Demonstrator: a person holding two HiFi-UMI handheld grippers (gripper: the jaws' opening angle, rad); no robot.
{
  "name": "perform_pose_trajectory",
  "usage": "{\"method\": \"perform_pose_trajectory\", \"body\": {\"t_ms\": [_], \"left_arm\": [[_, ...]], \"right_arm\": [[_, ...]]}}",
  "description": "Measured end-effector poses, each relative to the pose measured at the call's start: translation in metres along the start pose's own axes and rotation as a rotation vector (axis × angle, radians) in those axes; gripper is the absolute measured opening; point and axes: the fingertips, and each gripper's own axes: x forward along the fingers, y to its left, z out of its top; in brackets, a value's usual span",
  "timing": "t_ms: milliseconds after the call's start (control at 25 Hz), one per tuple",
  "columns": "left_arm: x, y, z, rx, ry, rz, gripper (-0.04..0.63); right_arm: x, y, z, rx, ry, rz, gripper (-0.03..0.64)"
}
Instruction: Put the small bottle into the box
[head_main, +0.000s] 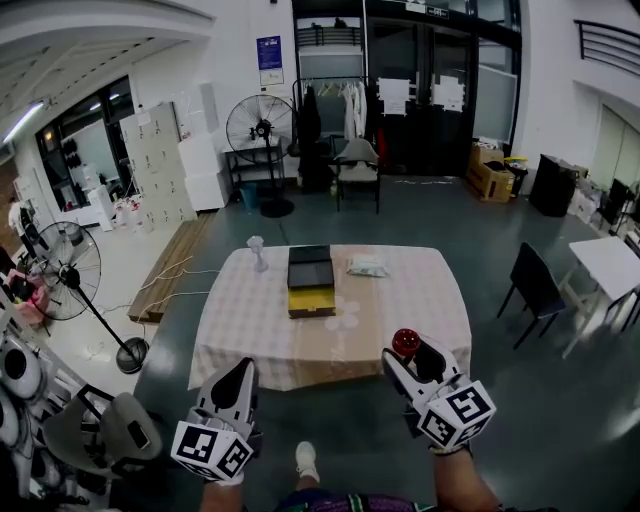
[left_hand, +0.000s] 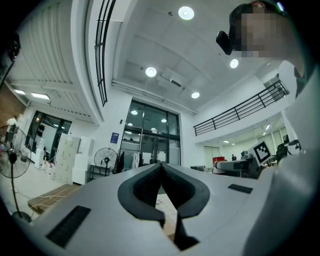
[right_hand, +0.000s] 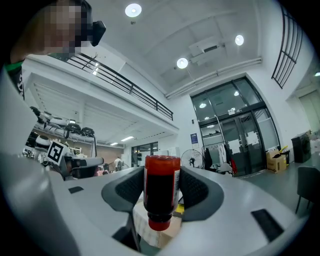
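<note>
My right gripper (head_main: 408, 356) is shut on the small bottle (head_main: 405, 342), a dark bottle whose red end shows from above. In the right gripper view the bottle (right_hand: 161, 192) hangs upside down between the pads, red cap at the bottom. The box (head_main: 309, 281), black on its far half and yellow on its near half, lies in the middle of the cloth-covered table (head_main: 250, 340), well ahead of both grippers. My left gripper (head_main: 241, 372) hovers before the table's near edge. Its jaws meet at the tip (left_hand: 161, 168) with nothing between them.
A white packet (head_main: 367, 266) and a small white fan-like object (head_main: 258, 250) lie on the table beside the box. A standing fan (head_main: 70, 262) is at the left, a dark chair (head_main: 534, 283) and a white table (head_main: 612, 264) at the right. My shoe (head_main: 306, 460) shows below.
</note>
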Motion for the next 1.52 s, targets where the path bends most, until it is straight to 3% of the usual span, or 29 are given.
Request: {"method": "perform_pose_trajectory", "body": {"t_ms": [360,840,1200,1520], "left_arm": [[0.062,0.051,-0.004,-0.013,0.002,0.009,0.023],[0.161,0.15,0.0,-0.008,-0.01,-0.026,0.023],[0.217,0.226,0.004,-0.009,-0.013,-0.053,0.023],[0.254,0.283,-0.017,-0.022,-0.01,-0.113,0.023]], "right_arm": [[0.07,-0.031,0.006,-0.007,0.006,0.009,0.222],[0.194,-0.074,0.015,0.006,0.001,-0.062,0.224],[0.284,-0.084,0.012,-0.003,0.013,-0.091,0.227],[0.343,-0.082,-0.015,-0.012,0.014,-0.139,0.225]]}}
